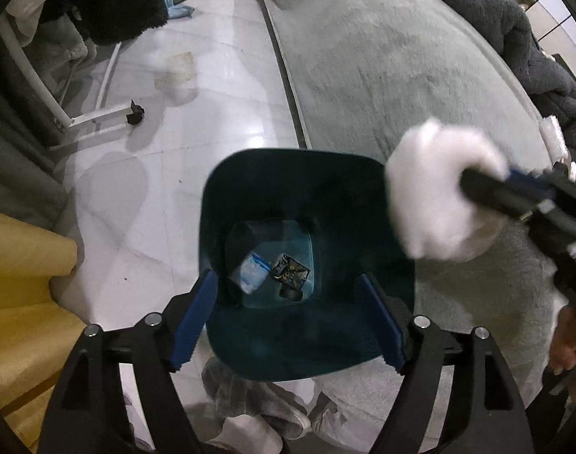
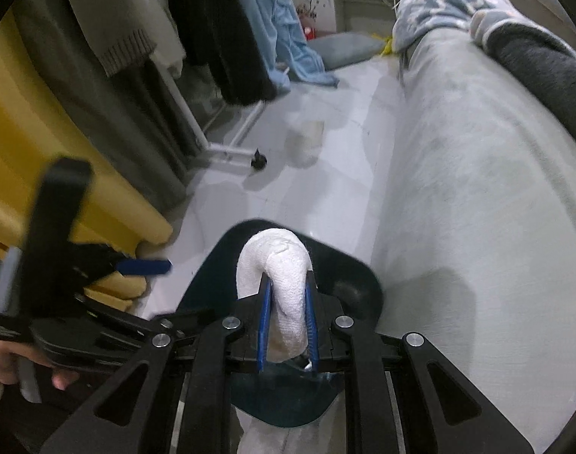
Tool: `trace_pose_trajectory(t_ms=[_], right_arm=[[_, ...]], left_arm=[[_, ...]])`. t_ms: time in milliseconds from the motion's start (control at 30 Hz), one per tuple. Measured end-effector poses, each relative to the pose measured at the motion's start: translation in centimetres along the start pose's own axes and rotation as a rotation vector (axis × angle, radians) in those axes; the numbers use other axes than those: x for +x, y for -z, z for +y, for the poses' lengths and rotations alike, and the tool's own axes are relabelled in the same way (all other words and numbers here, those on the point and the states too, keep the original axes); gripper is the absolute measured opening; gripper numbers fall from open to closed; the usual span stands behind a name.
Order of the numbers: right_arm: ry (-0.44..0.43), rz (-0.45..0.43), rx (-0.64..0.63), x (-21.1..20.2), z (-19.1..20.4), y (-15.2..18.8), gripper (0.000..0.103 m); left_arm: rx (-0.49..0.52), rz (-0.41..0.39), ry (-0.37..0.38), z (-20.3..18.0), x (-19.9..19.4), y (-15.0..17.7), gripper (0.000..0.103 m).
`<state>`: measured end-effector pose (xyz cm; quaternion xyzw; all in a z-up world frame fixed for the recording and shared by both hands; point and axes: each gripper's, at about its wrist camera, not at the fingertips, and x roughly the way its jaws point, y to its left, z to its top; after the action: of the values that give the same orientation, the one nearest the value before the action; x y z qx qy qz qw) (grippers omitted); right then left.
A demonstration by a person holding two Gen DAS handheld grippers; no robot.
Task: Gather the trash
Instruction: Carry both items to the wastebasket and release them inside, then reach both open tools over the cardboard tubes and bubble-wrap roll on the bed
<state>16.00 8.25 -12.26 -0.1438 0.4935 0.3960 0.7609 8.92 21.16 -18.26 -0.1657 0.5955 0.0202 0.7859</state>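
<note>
Floor [image 1: 182, 121] on my left is pale tile, with a white rack foot near its far-left edge and a grey rug [image 1: 382, 75] running along its right side. My left gripper [image 1: 288, 317] hangs over the dark bin [image 1: 310, 348], which stands at the rug's near-left edge, half on tile; its jaws stand wide and hold nothing. At the bin's bottom lie a pale blue packet [image 1: 252, 272] and, just to its right, a dark crumpled wrapper [image 1: 289, 272], so some trash is already in.

Further right, my right gripper [image 2: 288, 325] has its jaws pinched narrow on a white wad [image 2: 284, 280], which looks like a crumpled tissue or cloth. Seen from my left wrist, the wad [image 1: 443, 196] sits at the bin's far-right rim, only partly over the opening.

I judge this the drop step for this piece. Next I would need to bring the wad a little further left, over the bin's middle, then part the right jaws so it falls clear of the rim rather than onto the rug.
</note>
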Motion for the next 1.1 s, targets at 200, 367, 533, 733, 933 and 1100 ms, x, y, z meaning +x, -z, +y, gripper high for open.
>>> trace_pose_trajectory(t_ms=[200, 367, 533, 733, 933, 1100], right_arm=[[0.014, 0.086, -0.024, 3.6, 1.4, 1.0, 0.017], [0.026, 0.153, -0.042, 6.1, 2.2, 2.0, 0.017], [0.035, 0.197, -0.048, 7.5, 2.6, 2.3, 0.019], [0.038, 0.246, -0.050, 9.0, 2.6, 3.2, 0.020], [0.053, 0.265, -0.067, 9.6, 2.9, 3.9, 0.033], [0.063, 0.254, -0.058, 9.2, 2.6, 3.8, 0.059]], left_arm=[[0.005, -0.074, -0.007, 0.5, -2.1, -0.3, 0.080], [0.016, -0.151, -0.016, 0.9, -3.7, -0.6, 0.078], [-0.008, -0.242, -0.013, 1.6, -5.6, -0.9, 0.074], [-0.013, -0.387, -0.045, 2.1, -8.5, -1.3, 0.072], [0.002, -0.524, -0.096, 2.0, -10.9, -1.5, 0.072], [0.047, -0.620, -0.130, 1.0, -12.9, -1.7, 0.075]])
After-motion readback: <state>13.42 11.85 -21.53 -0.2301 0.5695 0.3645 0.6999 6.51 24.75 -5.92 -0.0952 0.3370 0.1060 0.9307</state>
